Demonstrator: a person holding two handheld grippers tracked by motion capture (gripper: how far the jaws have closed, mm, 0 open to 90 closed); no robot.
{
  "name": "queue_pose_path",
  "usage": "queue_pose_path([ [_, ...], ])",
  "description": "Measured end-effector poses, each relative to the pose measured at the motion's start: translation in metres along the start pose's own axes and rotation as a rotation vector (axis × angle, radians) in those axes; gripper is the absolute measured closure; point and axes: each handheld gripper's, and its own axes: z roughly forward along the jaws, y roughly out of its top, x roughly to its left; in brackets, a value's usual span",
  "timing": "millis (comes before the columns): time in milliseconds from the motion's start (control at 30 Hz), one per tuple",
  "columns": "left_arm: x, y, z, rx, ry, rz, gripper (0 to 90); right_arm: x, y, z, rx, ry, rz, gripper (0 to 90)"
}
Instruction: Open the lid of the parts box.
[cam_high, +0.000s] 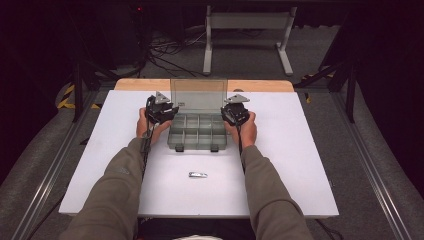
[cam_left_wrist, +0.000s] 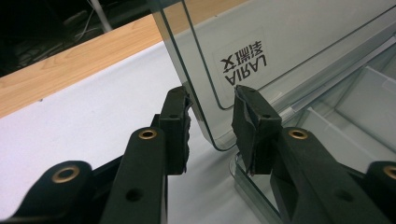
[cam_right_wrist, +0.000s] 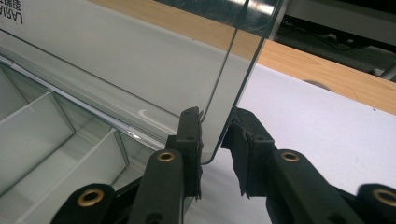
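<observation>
Organiser box (cam_high: 198, 132), clear grey plastic, sits at the middle of the white table (cam_high: 300, 165), its lid (cam_high: 198, 93) standing upright off the back hinge. Left gripper (cam_left_wrist: 211, 122): jaws part-open, straddling the lid's lower left corner, a gap visible on both sides, so nothing clamped yet. Right gripper (cam_right_wrist: 215, 140): jaws part-open around the lid's lower right corner, the inner pad touching or nearly touching the panel, the outer pad just off it; no firm grip that I can confirm. Judgement: box is light and thin-walled, lid stiff but slightly flexible, surface glossy and likely slippery under the pads; hinge is the weak point. Best hold is the lid's side edges near the lower corners, both sides together, so it swings without twisting. Compartments appear empty in both gripper views. A small metal piece (cam_high: 198, 175) lies well in front of the box, toward the person, clear of the lid's swing. The two front latches (cam_high: 179, 148) sit at the box's front edge; lid must land over them.
</observation>
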Motion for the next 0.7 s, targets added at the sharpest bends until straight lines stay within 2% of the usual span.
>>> queue_pose_path([
  [133, -0.0007, 0.0009, 0.0012, 0.007, 0.024, 0.015, 65.6, 0.0010, 0.0019, 0.0020, 0.010, -0.009, -0.010, 70.6],
  [700, 0.0017, -0.0007, 0.0009, 0.009, 0.006, -0.008, 66.4, -0.0007, 0.0041, 0.0048, 0.020, -0.001, -0.027, 67.1],
])
